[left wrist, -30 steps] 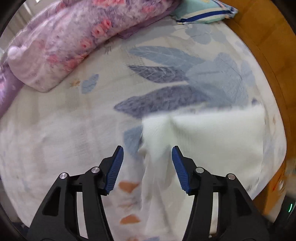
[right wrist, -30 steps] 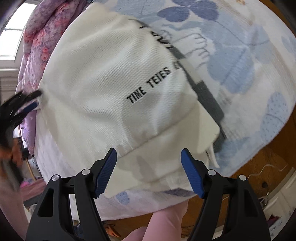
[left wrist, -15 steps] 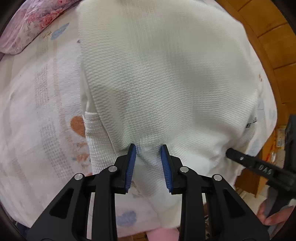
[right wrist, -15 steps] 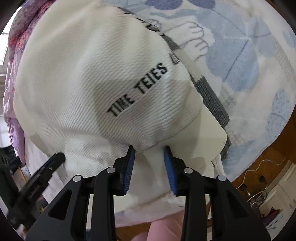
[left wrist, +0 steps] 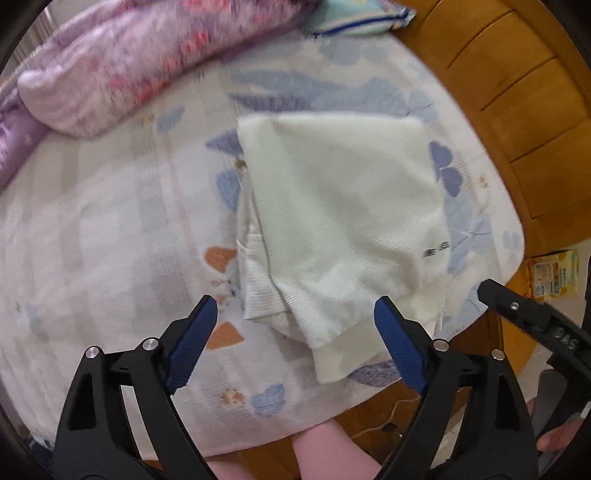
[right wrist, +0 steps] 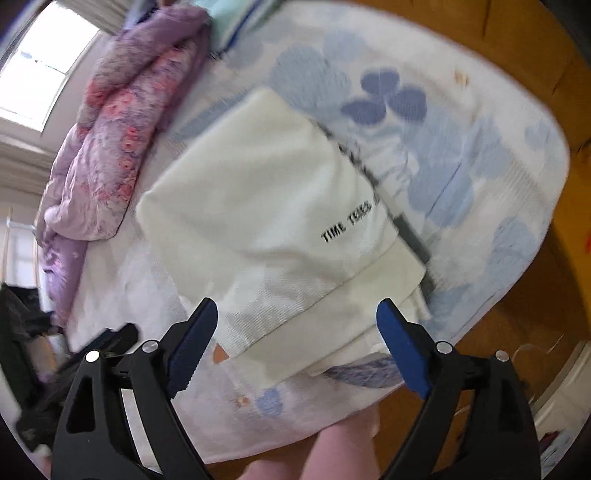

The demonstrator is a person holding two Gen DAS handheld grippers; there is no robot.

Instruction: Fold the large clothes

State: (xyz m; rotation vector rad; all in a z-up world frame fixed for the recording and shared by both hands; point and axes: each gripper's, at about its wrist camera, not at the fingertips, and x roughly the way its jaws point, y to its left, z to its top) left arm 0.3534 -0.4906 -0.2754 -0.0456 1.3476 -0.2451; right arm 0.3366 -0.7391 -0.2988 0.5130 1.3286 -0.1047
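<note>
A white knit garment [left wrist: 343, 221] lies folded into a rough rectangle on the floral bedsheet, near the bed's front edge. Small black lettering shows near its hem in the right wrist view [right wrist: 347, 225]. My left gripper [left wrist: 295, 317] is open and empty, raised above and just in front of the garment's hem. My right gripper [right wrist: 297, 321] is open and empty too, raised in front of the hem. The right gripper's black body also shows at the right edge of the left wrist view [left wrist: 532, 321].
A pink and purple floral quilt [left wrist: 122, 62] is bunched along the far left of the bed. A teal pillow [left wrist: 354, 18] lies at the back. The wooden bed frame [left wrist: 517, 103] runs along the right. A yellow packet [left wrist: 554, 273] lies on the floor.
Both grippers were shut on the garment's hem half a second ago. Both have now opened, let go and pulled back up; the garment lies folded on the bed.
</note>
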